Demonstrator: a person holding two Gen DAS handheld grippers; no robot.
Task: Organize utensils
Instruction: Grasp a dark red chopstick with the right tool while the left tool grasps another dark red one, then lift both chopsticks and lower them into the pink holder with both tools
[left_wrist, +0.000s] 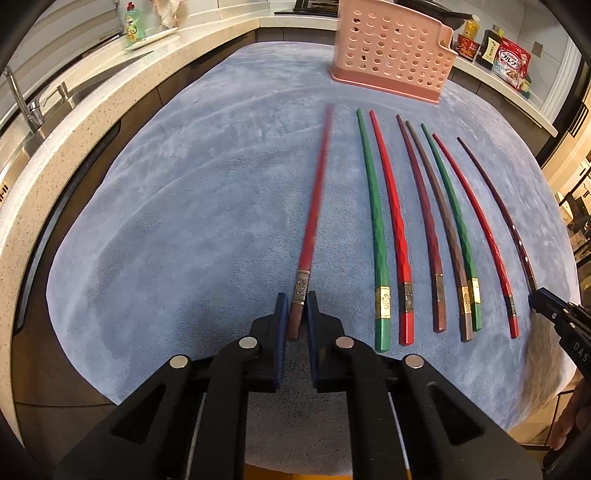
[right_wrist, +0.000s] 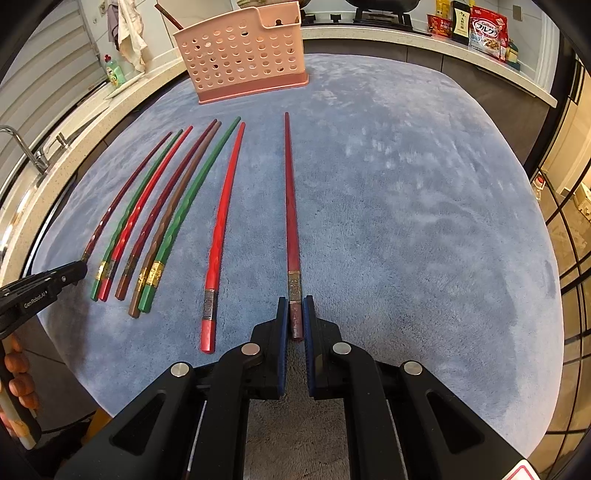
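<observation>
Chopsticks (left_wrist: 376, 221), eight in all, lay side by side on a blue-grey cloth (left_wrist: 184, 221) that covered the surface. Their thin tips pointed toward a pink holder (left_wrist: 391, 55), and their banded thick ends pointed away from it. The holder, pierced with round holes, stood upright at the far edge of the cloth, well apart from the tips.

Facing the holder, the left claw (left_wrist: 297, 300) was closed on the thick end of a red chopstick (left_wrist: 314, 206) at the left end of the row. Its blue pads pressed on the dark end just behind the silver band. This chopstick looked blurred, and it could not be told whether it had left the cloth.

The right claw (right_wrist: 295, 306) was closed on the thick end of a maroon chopstick (right_wrist: 290, 192) at the right end of the row, with the pads just behind its band.

Between the two held ones lay six more, green, red, maroon, brown, green and red, their ends farthest from the holder roughly in line. Five of them lay close together, and the last red one lay a little apart.

In the right wrist view a person's fingers (right_wrist: 18, 373) wrapped the left claw's handle.

Beyond the holder ran a pale counter, with a green soap bottle (left_wrist: 133, 24) to the holder's left and food packets (left_wrist: 511, 64) to its right.
</observation>
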